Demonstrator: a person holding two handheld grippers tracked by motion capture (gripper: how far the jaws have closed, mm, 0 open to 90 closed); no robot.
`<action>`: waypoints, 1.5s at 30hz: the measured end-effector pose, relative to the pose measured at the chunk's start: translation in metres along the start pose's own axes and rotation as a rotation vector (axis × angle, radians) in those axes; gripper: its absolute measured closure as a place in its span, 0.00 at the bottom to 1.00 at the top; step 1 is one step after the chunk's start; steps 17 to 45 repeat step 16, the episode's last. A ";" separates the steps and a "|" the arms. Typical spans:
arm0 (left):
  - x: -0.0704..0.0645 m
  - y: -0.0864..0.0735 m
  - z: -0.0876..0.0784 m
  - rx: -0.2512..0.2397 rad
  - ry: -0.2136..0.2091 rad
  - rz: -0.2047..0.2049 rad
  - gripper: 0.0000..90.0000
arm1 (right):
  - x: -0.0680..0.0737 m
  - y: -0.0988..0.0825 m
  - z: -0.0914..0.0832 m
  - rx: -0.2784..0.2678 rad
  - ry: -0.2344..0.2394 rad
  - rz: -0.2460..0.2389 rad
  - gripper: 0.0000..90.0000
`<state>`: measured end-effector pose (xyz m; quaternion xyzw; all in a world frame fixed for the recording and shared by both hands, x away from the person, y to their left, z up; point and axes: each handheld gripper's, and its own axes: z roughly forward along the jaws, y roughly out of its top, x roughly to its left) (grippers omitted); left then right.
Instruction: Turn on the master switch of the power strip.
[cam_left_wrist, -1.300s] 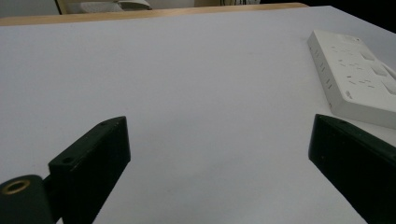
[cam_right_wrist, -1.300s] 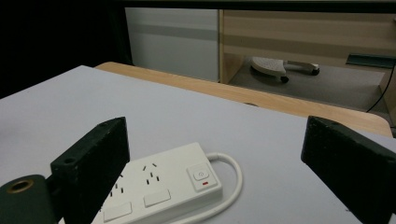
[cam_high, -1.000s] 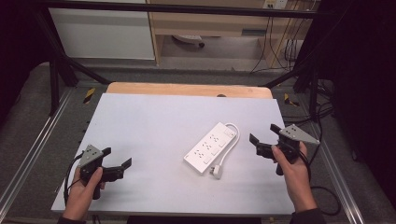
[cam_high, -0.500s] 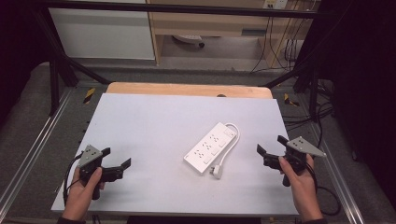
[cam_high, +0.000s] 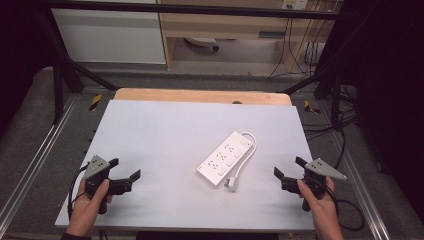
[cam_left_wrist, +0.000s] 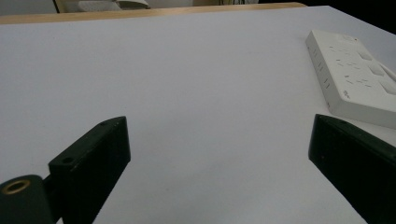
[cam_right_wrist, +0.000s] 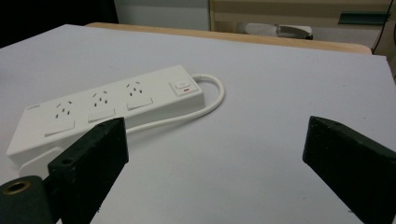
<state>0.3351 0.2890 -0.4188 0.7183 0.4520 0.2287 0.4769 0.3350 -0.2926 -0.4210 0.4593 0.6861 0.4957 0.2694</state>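
A white power strip (cam_high: 225, 157) lies diagonally on the white table top (cam_high: 165, 135), right of centre, its short cable (cam_high: 248, 150) looped along its side and ending in a plug (cam_high: 231, 184). The strip (cam_right_wrist: 107, 107) has several sockets and a red-marked switch (cam_right_wrist: 182, 87) at its far end. It appears at the right edge of the left gripper view as the strip (cam_left_wrist: 355, 74). My left gripper (cam_high: 124, 169) rests open near the front left corner. Near the front right edge my right gripper (cam_high: 289, 168) stands open and empty, clear of the strip.
A wooden strip (cam_high: 200, 96) borders the table's far edge. Metal rails (cam_high: 35, 165) run along both sides, with loose black cables (cam_high: 325, 130) on the floor at the right. White cabinets (cam_high: 110, 35) stand behind.
My right gripper has drawn back from beside the power strip toward the front right edge of the table. The left gripper has stayed put.
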 end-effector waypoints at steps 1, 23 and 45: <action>0.000 0.000 0.001 0.002 0.000 0.001 0.06 | 0.001 -0.002 0.001 0.006 0.005 -0.001 0.08; 0.001 -0.008 0.016 0.160 0.098 0.047 0.07 | 0.023 -0.015 0.039 0.155 0.025 -0.054 0.06; 0.001 -0.008 0.016 0.160 0.098 0.047 0.07 | 0.023 -0.015 0.039 0.155 0.025 -0.054 0.06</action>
